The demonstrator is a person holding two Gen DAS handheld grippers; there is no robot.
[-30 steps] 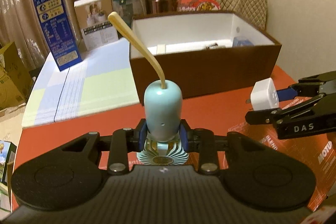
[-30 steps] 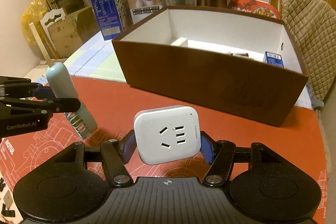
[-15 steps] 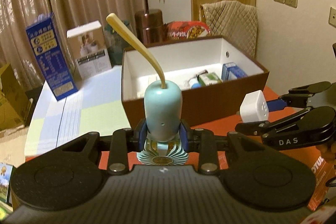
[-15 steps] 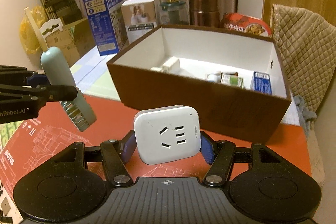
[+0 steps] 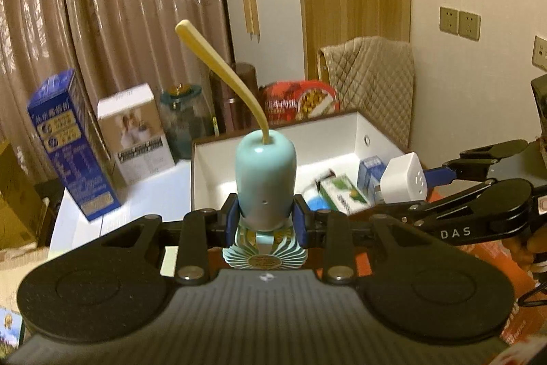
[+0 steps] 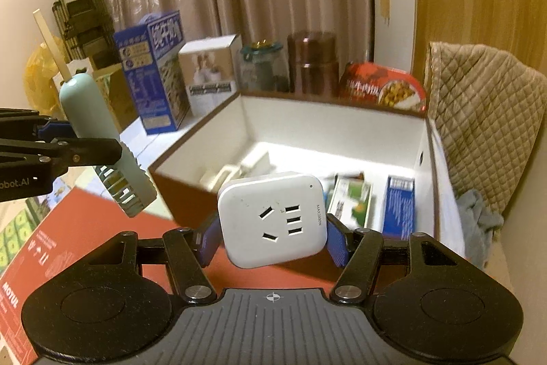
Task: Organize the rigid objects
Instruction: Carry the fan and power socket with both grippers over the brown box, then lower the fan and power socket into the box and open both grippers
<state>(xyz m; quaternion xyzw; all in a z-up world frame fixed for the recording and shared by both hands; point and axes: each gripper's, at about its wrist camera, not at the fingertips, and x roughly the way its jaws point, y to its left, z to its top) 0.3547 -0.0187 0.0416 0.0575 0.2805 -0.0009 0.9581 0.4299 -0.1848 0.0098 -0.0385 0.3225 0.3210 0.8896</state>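
Left gripper (image 5: 266, 221) has its 2 blue pads clamped on the lower body of a teal handheld fan (image 5: 266, 173), upright between the fingers, yellow strap (image 5: 222, 70) curving up past the tips. Brown storage box (image 6: 427, 166) with white interior sits ahead of and below both sets of fingers, holding 1 green carton (image 6: 352, 202), 1 blue carton (image 6: 398, 206) and cream pieces. Right gripper (image 6: 272, 236) pinches a white socket adapter (image 6: 272, 218) by its 2 sides, socket face toward the camera, tilted slightly, just short of the box's near wall.

glossy plastic socket adapter (image 6: 271, 218), quilted cloth cover (image 6: 485, 129)
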